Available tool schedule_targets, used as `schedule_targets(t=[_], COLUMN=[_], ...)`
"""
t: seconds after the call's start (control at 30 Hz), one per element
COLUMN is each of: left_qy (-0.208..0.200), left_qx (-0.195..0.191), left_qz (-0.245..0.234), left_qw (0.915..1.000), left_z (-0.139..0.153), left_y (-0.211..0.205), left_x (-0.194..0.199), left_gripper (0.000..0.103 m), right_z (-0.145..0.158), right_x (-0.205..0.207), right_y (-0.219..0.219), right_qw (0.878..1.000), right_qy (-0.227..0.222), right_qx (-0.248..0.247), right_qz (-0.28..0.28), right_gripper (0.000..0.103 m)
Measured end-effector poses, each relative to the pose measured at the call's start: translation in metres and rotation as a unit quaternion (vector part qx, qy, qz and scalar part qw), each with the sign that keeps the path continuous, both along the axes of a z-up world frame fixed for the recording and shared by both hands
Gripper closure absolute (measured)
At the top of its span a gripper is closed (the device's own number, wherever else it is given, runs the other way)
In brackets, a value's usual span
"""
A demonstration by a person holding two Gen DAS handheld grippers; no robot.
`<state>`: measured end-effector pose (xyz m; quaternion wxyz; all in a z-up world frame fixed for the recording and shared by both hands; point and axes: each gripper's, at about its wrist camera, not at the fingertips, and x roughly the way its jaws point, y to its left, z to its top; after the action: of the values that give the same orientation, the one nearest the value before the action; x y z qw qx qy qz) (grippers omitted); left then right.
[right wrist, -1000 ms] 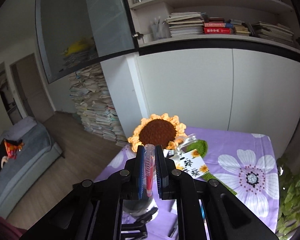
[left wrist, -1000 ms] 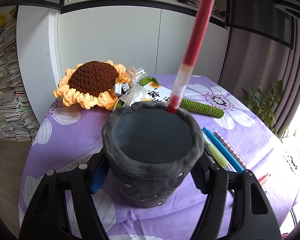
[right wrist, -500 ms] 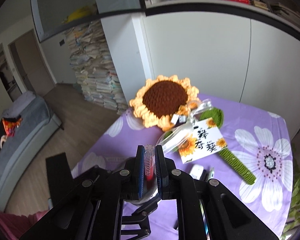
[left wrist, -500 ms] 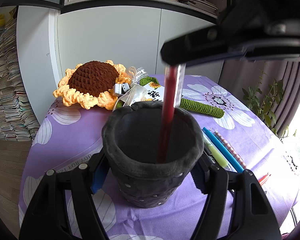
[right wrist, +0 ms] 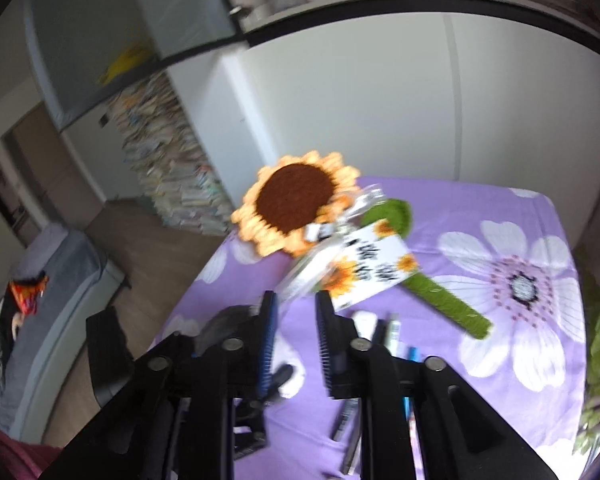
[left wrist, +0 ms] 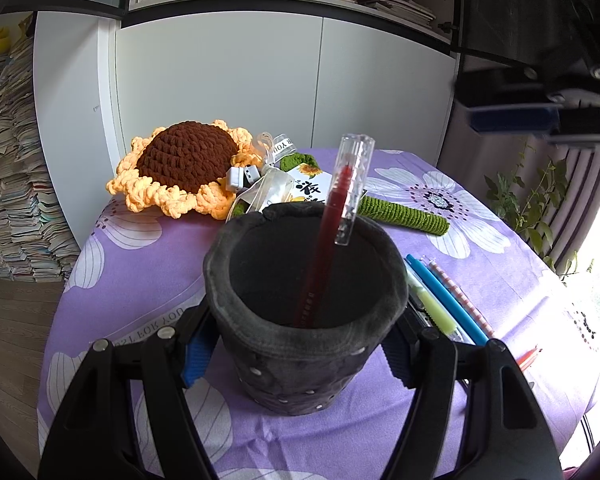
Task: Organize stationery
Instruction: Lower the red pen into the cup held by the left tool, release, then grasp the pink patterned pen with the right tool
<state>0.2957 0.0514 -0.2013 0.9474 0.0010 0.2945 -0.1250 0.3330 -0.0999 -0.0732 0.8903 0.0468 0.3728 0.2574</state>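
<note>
A dark grey felt pen holder (left wrist: 300,344) stands on the purple flowered tablecloth (left wrist: 140,272). My left gripper (left wrist: 300,356) is shut on the holder, its blue pads pressing both sides. A red pen with a clear cap (left wrist: 332,232) stands tilted inside the holder, free of any gripper. My right gripper (right wrist: 294,340) is open and empty, held above the table; it also shows at the upper right of the left wrist view (left wrist: 540,116). Several more pens (left wrist: 444,296) lie on the cloth right of the holder.
A crocheted sunflower (left wrist: 184,172) with a green stem (left wrist: 404,216) and a gift card (left wrist: 312,188) lies at the back of the table. White cabinets (left wrist: 260,80) stand behind. A potted plant (left wrist: 528,208) is at the right.
My right gripper lowered the red pen into the holder, opened and let it go, then pulled up and away to the right. The left gripper kept hold of the holder.
</note>
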Motion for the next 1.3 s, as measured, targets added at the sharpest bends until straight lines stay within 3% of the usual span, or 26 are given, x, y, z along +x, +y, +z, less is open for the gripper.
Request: schedule_targets(t=[0.03, 0.07, 0.2, 0.37, 0.7, 0.87, 0.97, 1.17, 1.3], left_qy=[0.0, 0.0, 0.0, 0.002, 0.004, 0.004, 0.004, 0.004, 0.004], left_qx=[0.0, 0.0, 0.001, 0.0, 0.0, 0.0, 0.0, 0.0, 0.0], left_qz=[0.0, 0.0, 0.001, 0.001, 0.002, 0.002, 0.002, 0.002, 0.002], left_qw=[1.0, 1.0, 1.0, 1.0, 1.0, 1.0, 1.0, 1.0, 1.0], left_z=[0.0, 0.0, 0.0, 0.0, -0.001, -0.001, -0.001, -0.001, -0.001], left_y=[0.0, 0.0, 0.0, 0.001, 0.001, 0.001, 0.001, 0.001, 0.001], left_x=[0.0, 0.0, 0.0, 0.0, 0.002, 0.002, 0.002, 0.002, 0.002], left_gripper=[0.033, 0.033, 0.033, 0.033, 0.033, 0.033, 0.033, 0.033, 0.033], right_z=[-0.002, -0.007, -0.048, -0.09, -0.125, -0.129, -0.127, -0.127, -0.113], right_x=[0.0, 0.001, 0.02, 0.039, 0.052, 0.054, 0.054, 0.059, 0.052], right_y=[-0.012, -0.025, -0.054, -0.054, -0.039, -0.042, -0.044, -0.039, -0.044], right_qw=[1.0, 0.999, 0.986, 0.978, 0.97, 0.962, 0.963, 0.965, 0.973], right_qy=[0.002, 0.007, 0.075, 0.138, 0.152, 0.144, 0.148, 0.148, 0.139], right_qx=[0.004, 0.004, -0.074, -0.094, -0.152, -0.191, -0.187, -0.179, -0.144], right_qz=[-0.02, -0.044, -0.131, -0.124, -0.112, -0.128, -0.128, -0.119, -0.118], right_gripper=[0.053, 0.05, 0.05, 0.059, 0.062, 0.074, 0.083, 0.088, 0.089])
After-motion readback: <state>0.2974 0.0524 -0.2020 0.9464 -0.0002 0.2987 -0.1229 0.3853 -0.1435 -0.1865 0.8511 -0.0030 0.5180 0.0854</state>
